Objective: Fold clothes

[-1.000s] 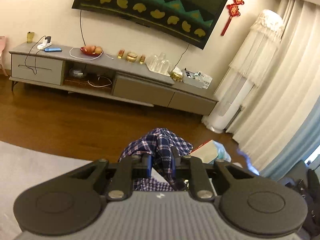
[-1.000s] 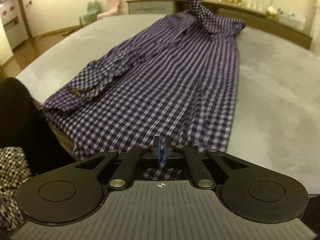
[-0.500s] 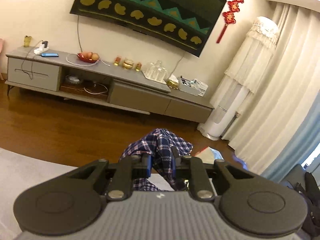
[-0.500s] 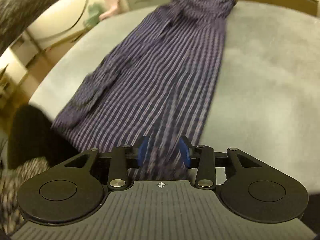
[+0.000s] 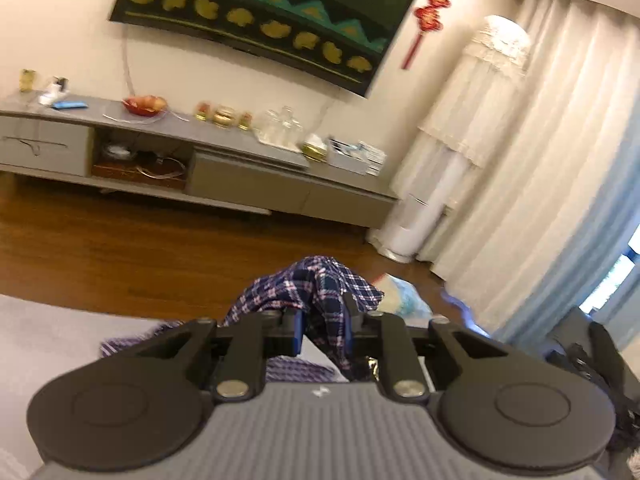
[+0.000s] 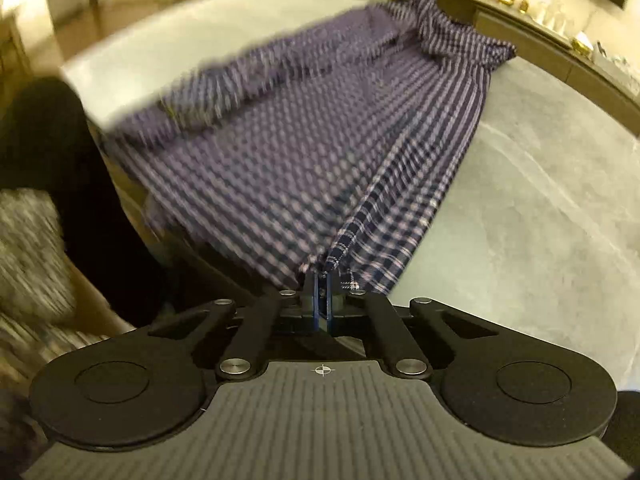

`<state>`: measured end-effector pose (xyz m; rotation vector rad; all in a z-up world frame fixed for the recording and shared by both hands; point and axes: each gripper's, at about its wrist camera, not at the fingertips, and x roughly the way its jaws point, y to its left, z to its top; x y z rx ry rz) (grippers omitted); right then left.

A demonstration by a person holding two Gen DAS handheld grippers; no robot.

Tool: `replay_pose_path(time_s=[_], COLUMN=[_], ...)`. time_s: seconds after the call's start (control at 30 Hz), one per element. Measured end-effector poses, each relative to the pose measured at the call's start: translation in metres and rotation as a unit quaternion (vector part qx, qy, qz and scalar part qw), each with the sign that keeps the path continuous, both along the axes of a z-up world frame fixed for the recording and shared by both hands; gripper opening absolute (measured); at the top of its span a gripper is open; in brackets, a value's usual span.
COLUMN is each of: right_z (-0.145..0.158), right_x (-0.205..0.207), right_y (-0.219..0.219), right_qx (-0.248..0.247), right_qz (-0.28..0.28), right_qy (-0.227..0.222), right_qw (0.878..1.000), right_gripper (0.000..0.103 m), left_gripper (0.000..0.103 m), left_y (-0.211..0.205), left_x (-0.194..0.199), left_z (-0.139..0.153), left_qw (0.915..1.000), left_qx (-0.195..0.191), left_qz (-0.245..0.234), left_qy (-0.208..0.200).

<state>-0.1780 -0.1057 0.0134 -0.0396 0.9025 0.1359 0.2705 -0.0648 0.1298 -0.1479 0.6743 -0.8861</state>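
Note:
A blue and white plaid shirt [image 6: 304,148] lies stretched over a grey table [image 6: 540,208]. My right gripper [image 6: 321,280] is shut on the shirt's near hem and lifts that edge off the table. The far end of the shirt rises out of the right wrist view at the top. In the left wrist view my left gripper [image 5: 323,330] holds a bunch of the same plaid shirt [image 5: 320,288] between its blue pads, raised above the table [image 5: 48,336].
A long grey TV cabinet [image 5: 192,160] with small items stands by the far wall, across a wooden floor [image 5: 140,256]. White curtains [image 5: 540,184] hang at the right. A dark cushion or clothing [image 6: 44,152] lies left of the table.
My right gripper opened half a second ago, then shut on the shirt's near hem and lifted it. My left gripper kept its hold and the view shifted a little.

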Motion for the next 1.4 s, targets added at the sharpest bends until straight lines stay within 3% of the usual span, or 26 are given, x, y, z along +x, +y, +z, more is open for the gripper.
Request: replay_pose_path(time_s=[0.1, 0.2, 0.23, 0.37, 0.43, 0.53, 0.6, 0.63, 0.73, 0.9, 0.93, 0.97, 1.07, 1.13, 1.2, 1.3, 1.4], right_z=[0.005, -0.013, -0.019, -0.004, 0.003, -0.005, -0.019, -0.025, -0.039, -0.026, -0.015, 0.0, 0.044, 0.065, 0.077, 0.083, 0.071], right_x=[0.0, 0.003, 0.007, -0.001, 0.0, 0.011, 0.021, 0.023, 0.02, 0.004, 0.004, 0.007, 0.032, 0.06, 0.098, 0.176, 0.267], right_y=[-0.011, -0.013, -0.01, -0.007, -0.013, -0.009, 0.002, 0.008, 0.023, 0.018, 0.009, -0.007, -0.061, -0.092, -0.119, -0.157, -0.198], right_qx=[0.058, 0.082, 0.085, 0.044, 0.001, -0.072, -0.105, -0.108, -0.099, 0.002, 0.022, 0.038, 0.068, 0.073, 0.077, 0.079, 0.123], right_qz=[-0.026, -0.033, -0.03, -0.019, -0.023, 0.008, 0.037, 0.05, 0.09, 0.119, 0.112, 0.093, 0.03, -0.005, -0.031, -0.075, -0.128], right_qy=[-0.002, 0.045, 0.059, 0.036, 0.029, 0.058, 0.078, 0.09, 0.124, 0.148, 0.138, 0.115, 0.045, 0.009, -0.021, -0.049, -0.052], right_qw=[0.998, 0.995, 0.994, 0.998, 0.999, 0.996, 0.991, 0.989, 0.983, 0.982, 0.984, 0.988, 0.996, 0.997, 0.996, 0.993, 0.983], right_gripper=[0.0, 0.0, 0.005, 0.044, 0.045, 0.043, 0.018, 0.0, 0.0, 0.0, 0.001, 0.012, 0.028, 0.03, 0.041, 0.045, 0.053], left_gripper=[0.019, 0.019, 0.019, 0.019, 0.019, 0.019, 0.019, 0.019, 0.019, 0.019, 0.019, 0.019, 0.019, 0.019, 0.019, 0.019, 0.019], left_y=[-0.007, -0.017, -0.019, -0.02, -0.017, -0.008, 0.002, 0.008, 0.031, 0.06, 0.072, 0.081, 0.109, 0.127, 0.139, 0.153, 0.154], left_x=[-0.03, -0.07, -0.082, -0.127, -0.144, -0.153, -0.15, -0.148, -0.134, -0.114, -0.115, -0.116, -0.119, -0.113, -0.102, -0.074, -0.05], left_z=[-0.024, -0.071, -0.088, -0.155, -0.181, -0.2, -0.2, -0.197, -0.182, -0.149, -0.144, -0.14, -0.124, -0.113, -0.101, -0.089, -0.084], left_qw=[0.998, 0.9896, 0.9859, 0.9734, 0.9684, 0.9678, 0.9708, 0.9725, 0.9793, 0.9886, 0.99, 0.991, 0.994, 0.9958, 0.9969, 0.9964, 0.9945], left_qx=[0.023, 0.075, 0.092, 0.139, 0.152, 0.153, 0.142, 0.134, 0.108, 0.057, 0.043, 0.031, -0.008, -0.034, -0.052, -0.073, -0.09], left_qz=[-0.056, -0.115, -0.129, -0.164, -0.176, -0.171, -0.162, -0.156, -0.137, -0.103, -0.098, -0.095, -0.081, -0.06, -0.036, -0.004, 0.01], left_qy=[0.018, 0.044, 0.054, 0.079, 0.089, 0.103, 0.107, 0.109, 0.104, 0.094, 0.092, 0.089, 0.073, 0.059, 0.047, 0.042, 0.052])
